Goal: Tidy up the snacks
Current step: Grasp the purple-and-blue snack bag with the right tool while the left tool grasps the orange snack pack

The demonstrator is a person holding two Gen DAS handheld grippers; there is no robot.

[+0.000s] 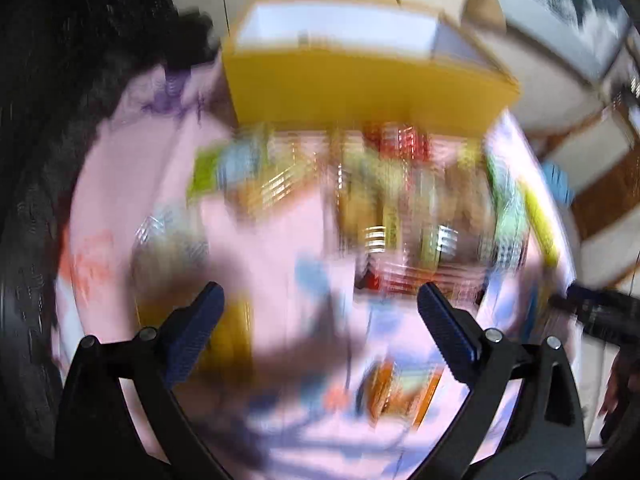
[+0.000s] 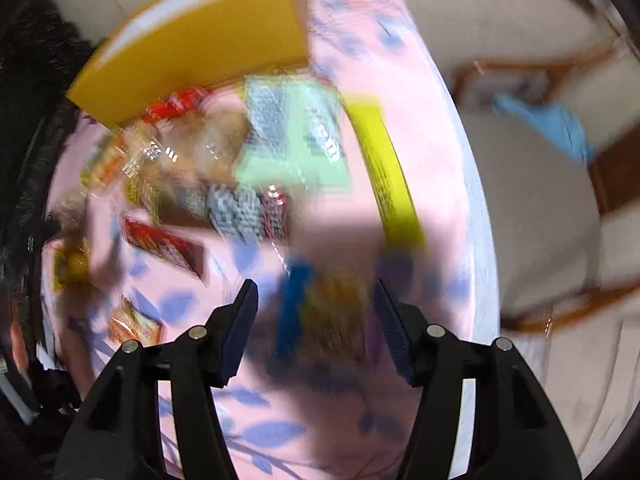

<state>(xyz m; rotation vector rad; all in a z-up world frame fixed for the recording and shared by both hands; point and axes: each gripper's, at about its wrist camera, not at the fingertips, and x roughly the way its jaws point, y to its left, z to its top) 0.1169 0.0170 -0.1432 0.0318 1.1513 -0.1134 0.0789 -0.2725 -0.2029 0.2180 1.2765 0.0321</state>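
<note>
Both views are heavily blurred. An open yellow box (image 1: 360, 80) stands at the far end of a pink leaf-patterned cloth (image 1: 264, 248); it also shows in the right wrist view (image 2: 192, 52). Several snack packets (image 1: 384, 200) lie in a heap in front of it. My left gripper (image 1: 320, 300) is open and empty above the cloth. My right gripper (image 2: 316, 304) is open above a blue and orange packet (image 2: 324, 316), not touching it as far as I can tell. A light green packet (image 2: 296, 136) and a long yellow packet (image 2: 388, 176) lie beyond.
A red packet (image 2: 160, 244) and an orange packet (image 2: 134, 326) lie loose at the left of the cloth. The cloth's right edge (image 2: 476, 208) drops to a pale floor with a blue rag (image 2: 548, 120). A dark fuzzy mass (image 1: 60, 80) fills the left.
</note>
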